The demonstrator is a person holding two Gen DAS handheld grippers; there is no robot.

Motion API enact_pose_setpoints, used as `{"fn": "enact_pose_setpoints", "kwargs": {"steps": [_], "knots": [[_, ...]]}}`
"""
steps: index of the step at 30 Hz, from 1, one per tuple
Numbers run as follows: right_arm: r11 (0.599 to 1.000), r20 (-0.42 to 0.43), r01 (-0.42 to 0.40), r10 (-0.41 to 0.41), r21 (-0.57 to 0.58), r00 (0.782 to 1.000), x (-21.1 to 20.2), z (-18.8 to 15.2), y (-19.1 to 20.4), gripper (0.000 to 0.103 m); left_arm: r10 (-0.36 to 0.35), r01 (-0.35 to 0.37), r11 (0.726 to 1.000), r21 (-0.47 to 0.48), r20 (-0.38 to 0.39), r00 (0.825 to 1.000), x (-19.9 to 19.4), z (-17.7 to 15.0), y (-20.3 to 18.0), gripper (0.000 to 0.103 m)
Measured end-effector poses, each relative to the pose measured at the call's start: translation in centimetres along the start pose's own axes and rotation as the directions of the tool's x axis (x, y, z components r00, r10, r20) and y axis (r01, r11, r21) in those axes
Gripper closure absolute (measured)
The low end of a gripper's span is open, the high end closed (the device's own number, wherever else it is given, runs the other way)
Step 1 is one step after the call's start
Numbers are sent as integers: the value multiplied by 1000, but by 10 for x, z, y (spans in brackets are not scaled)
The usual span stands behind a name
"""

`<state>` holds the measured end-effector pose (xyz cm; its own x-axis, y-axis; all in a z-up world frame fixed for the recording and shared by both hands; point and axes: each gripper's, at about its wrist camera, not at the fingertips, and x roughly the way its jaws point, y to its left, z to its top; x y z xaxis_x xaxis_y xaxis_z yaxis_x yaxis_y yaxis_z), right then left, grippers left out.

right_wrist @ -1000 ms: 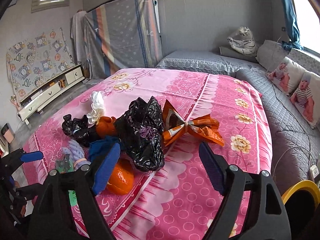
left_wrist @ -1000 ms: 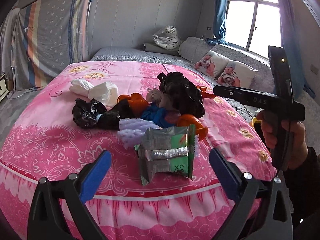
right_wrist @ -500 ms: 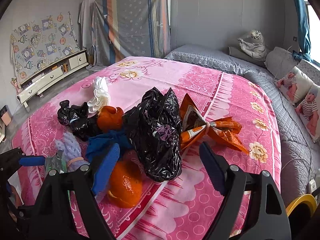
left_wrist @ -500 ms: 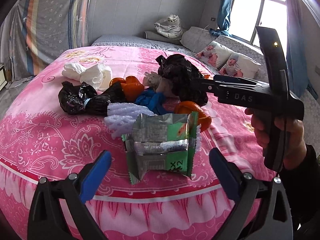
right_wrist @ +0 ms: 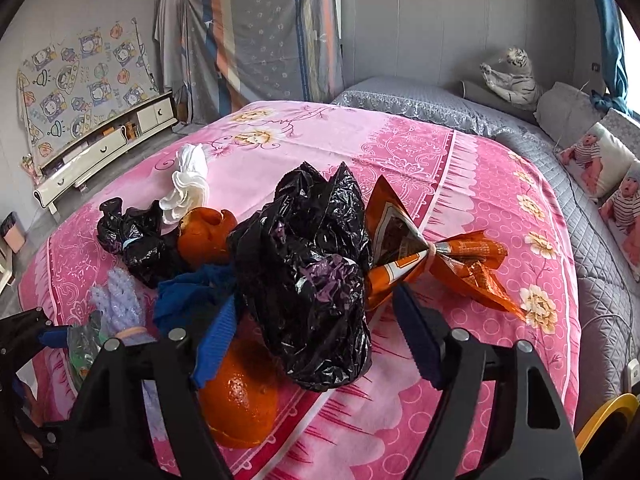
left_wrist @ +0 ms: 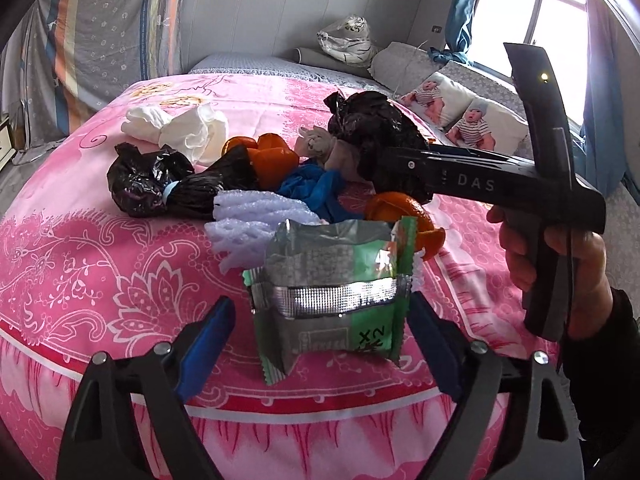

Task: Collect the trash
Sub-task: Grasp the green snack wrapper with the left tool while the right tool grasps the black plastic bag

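A pile of trash lies on a pink bedspread. My left gripper is open, its blue pads either side of a green and silver snack wrapper without touching it. My right gripper is open around the lower part of a big crumpled black plastic bag; it also shows in the left wrist view. Around these lie orange peel, a tied orange snack bag, a smaller black bag, white tissue, blue cloth and white foam netting.
Grey bedding with baby-print pillows and a plush tiger lies beyond the pink spread. A yellow-rimmed bin stands at the bed's right edge. A low white cabinet is by the left wall. The right hand tool crosses the pile's right side.
Both grippers have moved forward toward the pile. The left now straddles the green wrapper and the right straddles the big black bag. Both stay open.
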<state>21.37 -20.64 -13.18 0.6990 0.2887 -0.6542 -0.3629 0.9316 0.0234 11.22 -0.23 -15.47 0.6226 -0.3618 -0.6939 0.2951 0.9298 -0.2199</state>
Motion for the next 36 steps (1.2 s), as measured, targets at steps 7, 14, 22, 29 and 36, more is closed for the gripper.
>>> {"fn": "enact_pose_setpoints", "kwargs": {"steps": [7, 14, 22, 29, 36], "knots": [[1000, -29, -19, 20, 20, 999, 9, -1, -4, 56, -11, 11, 1000, -7, -26, 1000, 5, 2, 3, 48], [997, -25, -42, 43, 62, 999, 6, 2, -12, 77, -10, 9, 1000, -20, -28, 1000, -6, -1, 10, 60], [997, 34, -38, 35, 70, 999, -15, 6, -12, 84, -3, 4, 999, -55, 24, 1000, -35, -12, 19, 64], [997, 95, -41, 35, 62, 995, -44, 10, -6, 84, 37, -25, 993, -112, 107, 994, -66, -15, 35, 65], [998, 124, -42, 35, 54, 992, -64, 10, 0, 84, 66, -42, 989, -143, 168, 984, -86, -13, 42, 65]]}}
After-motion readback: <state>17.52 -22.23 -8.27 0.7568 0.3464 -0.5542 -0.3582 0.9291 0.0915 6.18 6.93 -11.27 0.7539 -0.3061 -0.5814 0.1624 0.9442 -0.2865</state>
